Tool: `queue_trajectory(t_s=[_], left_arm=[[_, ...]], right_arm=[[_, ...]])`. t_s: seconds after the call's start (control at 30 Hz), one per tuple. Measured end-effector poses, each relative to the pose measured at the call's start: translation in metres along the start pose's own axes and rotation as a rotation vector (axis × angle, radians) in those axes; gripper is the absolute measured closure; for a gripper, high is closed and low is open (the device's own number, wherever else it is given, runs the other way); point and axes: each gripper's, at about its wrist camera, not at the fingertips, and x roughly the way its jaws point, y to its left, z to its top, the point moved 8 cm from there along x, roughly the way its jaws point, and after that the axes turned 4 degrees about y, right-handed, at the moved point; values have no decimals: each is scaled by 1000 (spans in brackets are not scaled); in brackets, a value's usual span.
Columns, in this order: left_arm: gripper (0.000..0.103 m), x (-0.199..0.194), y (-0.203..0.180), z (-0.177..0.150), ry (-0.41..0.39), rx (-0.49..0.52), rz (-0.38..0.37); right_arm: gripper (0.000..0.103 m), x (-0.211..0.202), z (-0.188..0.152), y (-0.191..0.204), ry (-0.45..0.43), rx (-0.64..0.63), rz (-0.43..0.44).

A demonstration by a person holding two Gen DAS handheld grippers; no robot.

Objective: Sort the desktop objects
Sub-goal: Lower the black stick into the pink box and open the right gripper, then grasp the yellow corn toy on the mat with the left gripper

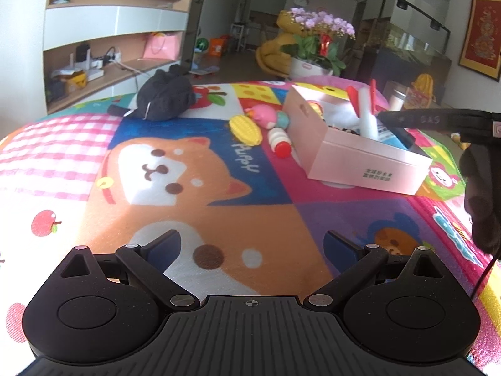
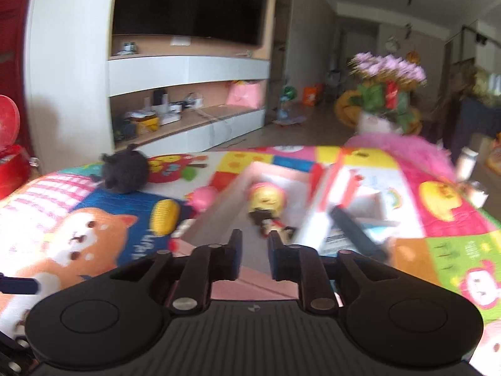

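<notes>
A pink cardboard box (image 1: 360, 159) lies open on the colourful mat, right of centre. It holds a doll with a yellow face (image 2: 266, 200), a black marker (image 2: 357, 232) and a red-and-white item (image 1: 366, 109). Left of the box lie a toy corn cob (image 1: 245, 128), a pink toy (image 1: 266, 116) and a small white bottle with a red cap (image 1: 280, 142). My left gripper (image 1: 252, 244) hovers low over the mat, open wide and holding nothing. My right gripper (image 2: 255, 236) is above the box's near wall, its jaws a narrow gap apart with nothing between them. The right wrist view is blurred.
A black plush (image 1: 164, 97) sits at the mat's far left side. A potted orchid (image 1: 319, 37) stands beyond the far edge. A dark-gloved hand (image 1: 482, 194) shows at the right border. Shelving with a TV fills the back left.
</notes>
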Motion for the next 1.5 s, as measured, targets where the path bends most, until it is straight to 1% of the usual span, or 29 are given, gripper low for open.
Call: queue_trajectory(t_s=[0.03,0.1,0.17,0.23,0.3,0.4,0.43,0.47,0.5,0.57,0.63,0.7,0.73,0.77,0.8,0.83,0.9,0.97,1.07,1.1,1.17,1.23,1.33,1.37,1.43,1.47,1.5], left_arm=[[3,0,1,0,-1,-2,1],[3,0,1,-2,-1,1,2],[2,1,1,-4,2,2,2],[2,1,1,-5,5,-1,-1],[2,1,2,-5,2,-3,-4],[2,2,2,-6,7,-8,-7],[2,2,2,-6,8,-7,-8],[2,2,2,-6,8,-7,-8],[2,2,2,-6,8,-6,-8],[2,2,1,-6,9,-4,-8],[2,2,1,-6,9,-5,-9],[2,2,1,-6,8,-7,-12],[1,2,2,-6,8,-9,-14],[1,2,2,-6,8,-11,-16],[1,2,2,-6,8,-12,-18],[1,2,2,-6,7,-13,-19],[1,2,2,-6,5,-16,-22],[1,2,2,-6,4,-19,-25],[0,2,2,-6,4,-20,-26],[0,2,2,-6,4,-19,-26],[0,2,2,-6,3,-20,-27],[0,2,2,-6,4,-20,-26],[0,2,2,-6,3,-20,-27],[0,2,2,-7,3,-21,-27],[0,1,2,-7,3,-22,-29],[0,1,2,-6,2,-23,-30],[0,1,2,-6,2,-23,-31]], right_arm=[[78,1,2,-10,-4,16,-38],[73,7,7,-37,-11,89,-117],[68,16,10,-61,-12,123,-169],[65,30,8,-72,24,83,-184],[65,44,2,-75,60,25,-202],[66,57,-4,-72,85,-32,-216],[71,61,-4,-71,102,-27,-211],[72,63,-4,-70,108,-12,-202],[77,64,-2,-67,110,-2,-193],[84,65,4,-58,111,8,-151],[84,63,12,-47,109,48,-76],[84,56,23,-33,90,96,49],[80,51,29,-29,74,123,101],[77,47,33,-27,56,146,132],[73,43,37,-27,41,161,133],[72,42,39,-29,32,166,119],[72,43,40,-32,28,148,62],[72,48,34,-36,52,136,11],[72,55,22,-43,96,138,-28],[72,58,19,-45,111,148,-29],[72,66,12,-46,153,190,12],[72,78,5,-40,224,220,61],[73,90,0,-27,282,256,106],[72,89,0,-21,281,266,131],[72,86,3,-17,261,275,154],[72,83,6,-15,248,273,159],[72,80,9,-15,231,264,141]])
